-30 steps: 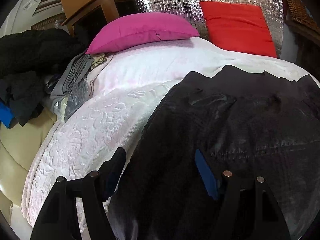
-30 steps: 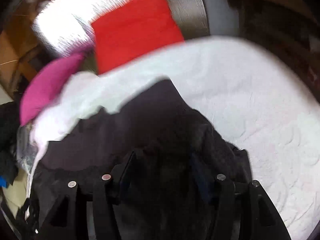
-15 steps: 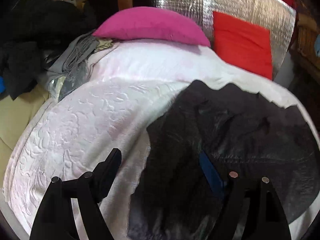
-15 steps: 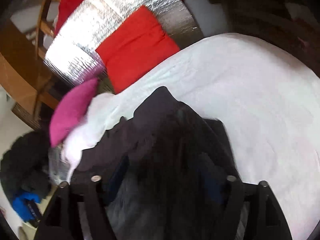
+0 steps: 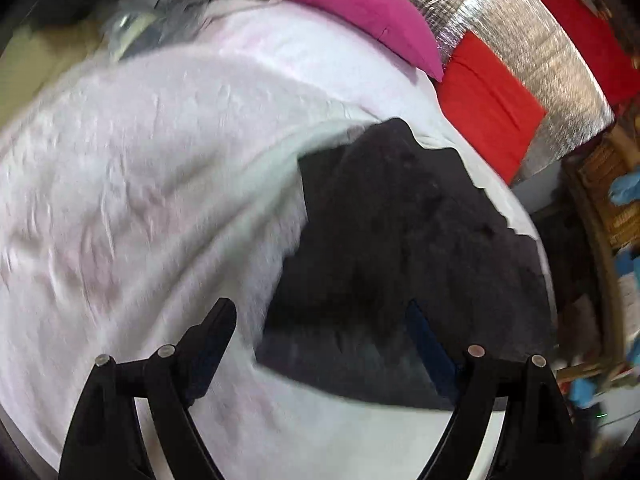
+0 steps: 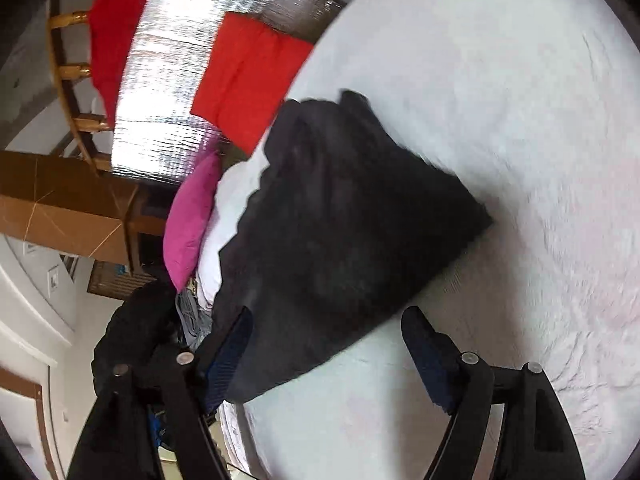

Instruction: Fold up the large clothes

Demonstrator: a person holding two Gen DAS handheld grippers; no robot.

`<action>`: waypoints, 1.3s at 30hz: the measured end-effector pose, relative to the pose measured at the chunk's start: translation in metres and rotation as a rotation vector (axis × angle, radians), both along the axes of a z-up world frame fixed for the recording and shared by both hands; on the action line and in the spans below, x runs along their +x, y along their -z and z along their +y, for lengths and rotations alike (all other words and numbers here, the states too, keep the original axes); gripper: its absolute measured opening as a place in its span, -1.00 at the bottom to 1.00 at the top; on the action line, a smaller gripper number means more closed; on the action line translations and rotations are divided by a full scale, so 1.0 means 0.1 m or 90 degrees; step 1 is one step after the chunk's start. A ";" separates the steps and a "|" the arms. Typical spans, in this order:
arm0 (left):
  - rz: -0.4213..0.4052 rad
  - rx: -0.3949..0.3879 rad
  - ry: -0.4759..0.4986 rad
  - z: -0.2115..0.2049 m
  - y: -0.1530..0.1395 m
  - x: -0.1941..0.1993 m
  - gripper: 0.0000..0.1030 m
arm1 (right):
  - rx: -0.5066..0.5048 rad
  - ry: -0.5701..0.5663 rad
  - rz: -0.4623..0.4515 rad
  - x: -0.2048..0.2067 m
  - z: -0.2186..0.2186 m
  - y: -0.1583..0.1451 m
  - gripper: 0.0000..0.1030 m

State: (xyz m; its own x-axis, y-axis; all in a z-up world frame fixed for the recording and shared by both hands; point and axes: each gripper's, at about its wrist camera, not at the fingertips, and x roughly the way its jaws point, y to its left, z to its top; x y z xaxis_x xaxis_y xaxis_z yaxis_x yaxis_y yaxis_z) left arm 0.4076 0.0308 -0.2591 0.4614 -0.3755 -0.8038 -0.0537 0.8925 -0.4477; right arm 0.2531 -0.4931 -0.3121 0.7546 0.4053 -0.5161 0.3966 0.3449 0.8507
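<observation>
both tongs are spread wide and holding nothing: left gripper [image 5: 320,320] and right gripper [image 6: 326,330] sit apart from the black garment [image 5: 400,248], which lies in a folded wedge on the white bedspread [image 5: 140,200], toward the headboard side near the red cushion [image 5: 488,100]. we judge the fold is mostly done, so the next step is tidying: we should come in low, pinch only the top layer at a corner, and pull flat rather than lift, since the fabric looks limp and would unfold. left view shows the pink pillow [image 5: 352,4] and the garment's near edge; only the right view shows its sharp corner [image 6: 480,216] and the dark clothes pile [image 6: 136,328] off the bed's side. both views are motion-blurred.
</observation>
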 end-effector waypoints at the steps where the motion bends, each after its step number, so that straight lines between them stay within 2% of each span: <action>1: 0.017 -0.023 -0.003 -0.01 0.04 -0.08 0.68 | 0.009 0.001 0.011 0.03 0.01 0.07 0.56; 6: 0.066 -0.083 -0.022 -0.18 0.25 -0.27 0.68 | 0.054 0.042 0.024 0.15 0.05 0.27 0.56; 9: 0.128 -0.153 -0.035 -0.26 0.52 -0.19 0.68 | 0.045 0.066 0.044 0.28 0.12 0.33 0.56; 10: 0.127 -0.163 -0.048 -0.26 0.53 -0.17 0.74 | 0.045 0.074 0.043 0.33 0.14 0.34 0.56; 13: 0.076 -0.191 -0.059 -0.30 0.45 -0.09 0.76 | 0.027 0.093 0.037 0.46 0.18 0.30 0.69; 16: 0.078 -0.224 -0.090 -0.30 0.54 0.00 0.79 | 0.016 0.120 0.030 0.55 0.19 0.30 0.73; 19: 0.073 -0.260 -0.117 -0.30 0.63 0.11 0.79 | 0.005 0.149 0.011 0.63 0.17 0.28 0.89; 22: 0.060 -0.294 -0.137 -0.27 0.64 0.13 0.79 | -0.009 0.174 -0.012 0.69 0.17 0.25 0.88; 23: 0.058 -0.297 -0.143 -0.26 0.65 0.12 0.74 | -0.017 0.176 -0.010 0.70 0.17 0.24 0.74; 24: 0.056 -0.294 -0.148 -0.22 0.65 0.09 0.67 | -0.021 0.179 -0.005 0.68 0.16 0.23 0.49; 25: 0.055 -0.284 -0.155 -0.22 0.65 0.09 0.45 | -0.031 0.179 0.004 0.66 0.16 0.22 0.34; 26: 0.054 -0.276 -0.154 -0.22 0.66 0.08 0.33 | -0.034 0.176 0.008 0.65 0.15 0.23 0.14; 27: 0.053 -0.270 -0.152 -0.25 0.67 0.08 0.28 | -0.027 0.171 0.005 0.64 0.13 0.24 0.07; 29: 0.045 -0.240 -0.143 -0.30 0.62 0.08 0.09 | -0.044 0.165 0.004 0.61 0.14 0.21 -0.05; 32: 0.023 -0.208 -0.132 -0.38 0.52 0.03 -0.10 | -0.114 0.150 -0.001 0.61 0.22 0.03 -0.17; 35: 0.011 -0.188 -0.120 -0.41 0.40 -0.02 -0.20 | -0.148 0.139 -0.011 0.56 0.29 -0.10 -0.20; 39: 0.006 -0.174 -0.101 -0.40 0.28 -0.13 -0.23 | -0.155 0.124 -0.008 0.37 0.35 -0.17 -0.21</action>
